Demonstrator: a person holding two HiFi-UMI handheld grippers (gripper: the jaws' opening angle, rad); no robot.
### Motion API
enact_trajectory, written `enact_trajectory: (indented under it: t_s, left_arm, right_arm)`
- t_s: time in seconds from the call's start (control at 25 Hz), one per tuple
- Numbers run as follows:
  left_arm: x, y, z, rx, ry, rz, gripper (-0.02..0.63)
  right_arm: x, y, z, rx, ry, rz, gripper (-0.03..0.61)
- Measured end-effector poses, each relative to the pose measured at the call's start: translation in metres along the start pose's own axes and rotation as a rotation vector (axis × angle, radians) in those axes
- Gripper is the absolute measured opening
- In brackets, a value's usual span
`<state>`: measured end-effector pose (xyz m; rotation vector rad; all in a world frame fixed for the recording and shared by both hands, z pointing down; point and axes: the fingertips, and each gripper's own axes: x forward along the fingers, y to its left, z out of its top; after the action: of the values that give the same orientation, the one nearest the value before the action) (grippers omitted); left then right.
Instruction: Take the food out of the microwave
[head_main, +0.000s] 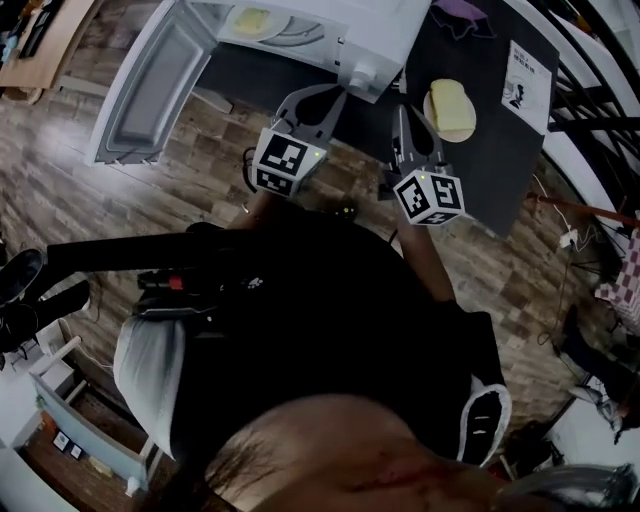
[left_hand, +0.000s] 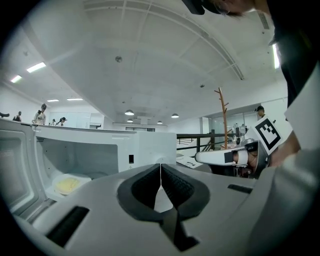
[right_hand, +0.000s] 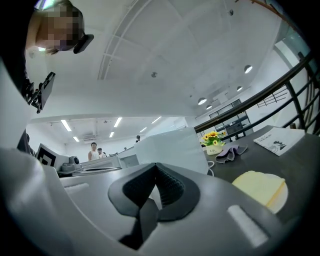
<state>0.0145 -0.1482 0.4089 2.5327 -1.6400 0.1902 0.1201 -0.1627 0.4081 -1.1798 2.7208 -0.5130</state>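
Observation:
The white microwave (head_main: 385, 40) stands on a dark table (head_main: 500, 160) with its door (head_main: 150, 80) swung open to the left. Inside it lies a white plate of yellow food (head_main: 252, 20), also visible at the lower left of the left gripper view (left_hand: 67, 184). A second plate of yellow food (head_main: 450, 110) rests on the table to the right of the microwave (right_hand: 262, 190). My left gripper (head_main: 332, 95) is shut and empty, just in front of the open cavity (left_hand: 160, 172). My right gripper (head_main: 402, 112) is shut and empty, beside the plate on the table (right_hand: 156, 172).
A printed sheet (head_main: 527, 75) and a purple cloth (head_main: 460, 15) lie on the table's far side, with a small flower pot (right_hand: 212, 142) behind them. A black railing (head_main: 600, 90) runs along the right. The floor is wood planks (head_main: 120, 200). People stand far off (right_hand: 93, 150).

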Motion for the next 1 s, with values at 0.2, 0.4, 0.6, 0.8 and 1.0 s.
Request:
enact_trajectory:
  t_s: [0.2,0.4,0.6,0.8,1.0]
  left_arm:
    - [-0.006,0.028,0.005,-0.006,-0.005,-0.028,0.008]
    - [-0.012,0.053,0.004,-0.011,0.0,-0.048,0.008]
    - [-0.016,0.069,0.004,-0.008,0.004,-0.085,0.008]
    - [-0.017,0.082,0.004,-0.008,0.002,-0.108,0.008]
    - [-0.017,0.098,0.002,-0.01,0.006,-0.12,0.008]
  right_arm:
    - [0.024,0.021,-0.005,0.0,-0.002,-0.003,0.002]
    - [0.047,0.041,-0.01,-0.001,0.002,-0.01,0.002]
    - [0.061,0.053,-0.014,0.001,-0.01,-0.037,0.002]
    - [0.071,0.059,-0.015,0.003,-0.021,-0.058,0.002]
    - [0.085,0.066,-0.019,0.01,-0.029,-0.073,0.002]
